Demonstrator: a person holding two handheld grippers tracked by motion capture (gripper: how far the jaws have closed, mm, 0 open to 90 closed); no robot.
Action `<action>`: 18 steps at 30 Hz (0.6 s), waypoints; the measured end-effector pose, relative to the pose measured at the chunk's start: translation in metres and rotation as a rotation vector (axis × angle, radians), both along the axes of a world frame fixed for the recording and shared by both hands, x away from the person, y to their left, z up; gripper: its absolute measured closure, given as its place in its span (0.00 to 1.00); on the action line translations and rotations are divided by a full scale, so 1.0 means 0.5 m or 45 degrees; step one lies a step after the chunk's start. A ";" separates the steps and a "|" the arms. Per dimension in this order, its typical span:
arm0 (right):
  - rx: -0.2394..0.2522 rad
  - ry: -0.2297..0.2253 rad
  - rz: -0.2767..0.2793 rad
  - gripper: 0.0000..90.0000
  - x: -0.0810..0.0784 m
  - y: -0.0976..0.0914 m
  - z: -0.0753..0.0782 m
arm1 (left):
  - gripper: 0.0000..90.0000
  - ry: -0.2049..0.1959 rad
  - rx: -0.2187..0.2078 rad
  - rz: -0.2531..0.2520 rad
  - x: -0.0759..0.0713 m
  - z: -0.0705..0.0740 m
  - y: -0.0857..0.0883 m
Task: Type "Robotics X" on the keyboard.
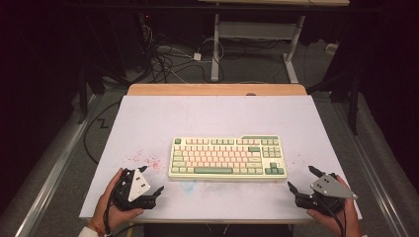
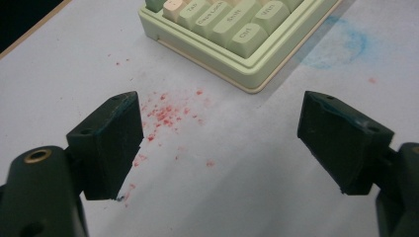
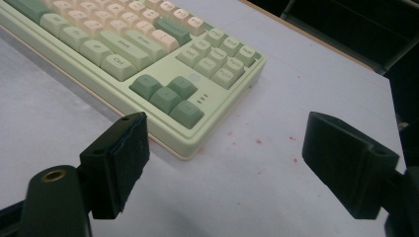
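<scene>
The bench [image 1: 148, 118] carries the keyboard [image 1: 227, 157] at its centre, long side parallel to the near edge, with red specks [image 2: 165, 113] on the surface off its left corner. My left hand-held gripper [image 1: 152, 179] sits near the keyboard's near-left corner, jaws apart and holding nothing. My right hand-held gripper [image 1: 301, 178] sits near the near-right corner, jaws likewise apart, just short of the arrow keys [image 3: 168, 98].

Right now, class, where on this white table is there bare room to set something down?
The widest free patch is the white tabletop between the pale green and pink keyboard and the wooden far edge. Strips left and right of the keyboard are also bare. The near edge is crowded: left gripper, right gripper.
</scene>
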State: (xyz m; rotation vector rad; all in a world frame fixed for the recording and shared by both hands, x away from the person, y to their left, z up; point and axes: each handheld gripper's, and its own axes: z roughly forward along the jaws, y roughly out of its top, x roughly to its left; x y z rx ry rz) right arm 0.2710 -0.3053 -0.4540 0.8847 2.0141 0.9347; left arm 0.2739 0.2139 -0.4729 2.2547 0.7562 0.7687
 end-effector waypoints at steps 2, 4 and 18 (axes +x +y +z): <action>-0.004 -0.001 0.009 0.21 0.000 0.002 0.000 | 0.18 0.001 0.003 0.001 0.001 0.000 -0.001; -0.005 0.000 0.016 0.21 0.000 0.003 0.000 | 0.18 0.005 0.000 0.001 0.002 0.000 0.000; -0.041 -0.023 0.046 0.21 0.000 0.006 -0.001 | 0.18 0.032 -0.003 -0.008 0.014 -0.002 -0.004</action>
